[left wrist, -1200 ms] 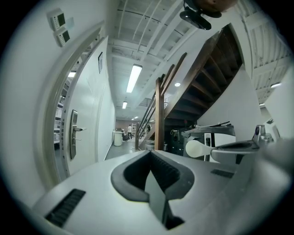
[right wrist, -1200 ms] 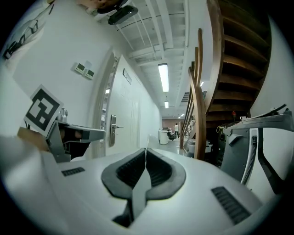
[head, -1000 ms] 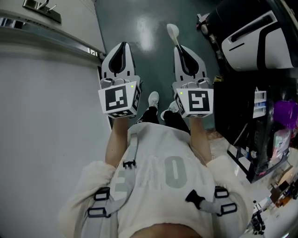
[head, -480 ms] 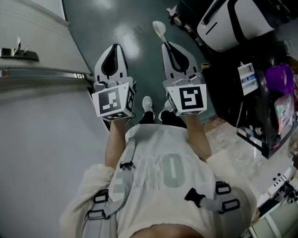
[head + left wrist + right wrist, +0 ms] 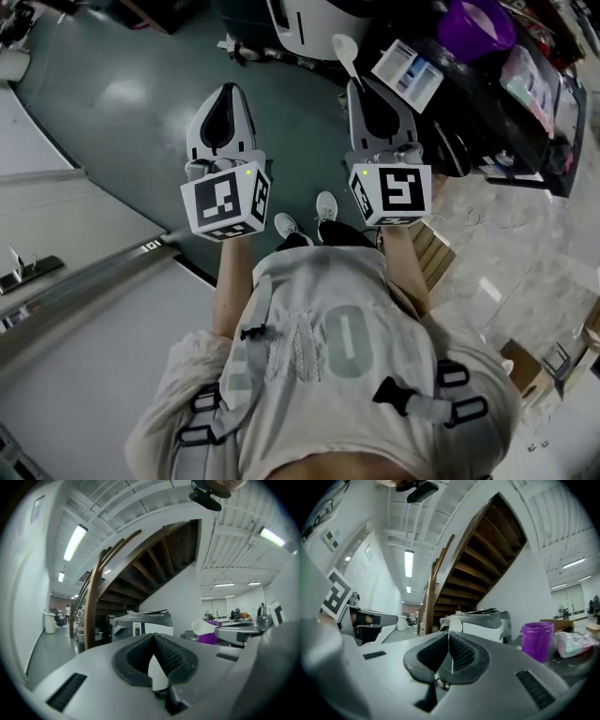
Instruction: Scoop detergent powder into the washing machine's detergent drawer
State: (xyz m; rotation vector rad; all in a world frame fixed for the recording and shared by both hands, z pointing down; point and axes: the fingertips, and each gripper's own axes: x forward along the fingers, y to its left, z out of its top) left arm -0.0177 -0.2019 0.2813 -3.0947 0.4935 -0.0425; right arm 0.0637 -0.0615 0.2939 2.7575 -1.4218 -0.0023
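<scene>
Both over open floor (image 5: pixel 112 112), left tongs (image 5: pixel 228 91) pressed together empty, right tongs (image 5: pixel 357 86) clamp the scoop (image 5: pixel 344 48).

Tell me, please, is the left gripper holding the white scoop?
No, the white scoop sticks out of the right gripper; the left gripper is shut on nothing.

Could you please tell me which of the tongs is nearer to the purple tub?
Right. The right tongs, shut on a white spoon, are just left of the purple tub. The left tongs are farther left still, on the far side of the right ones.
</scene>
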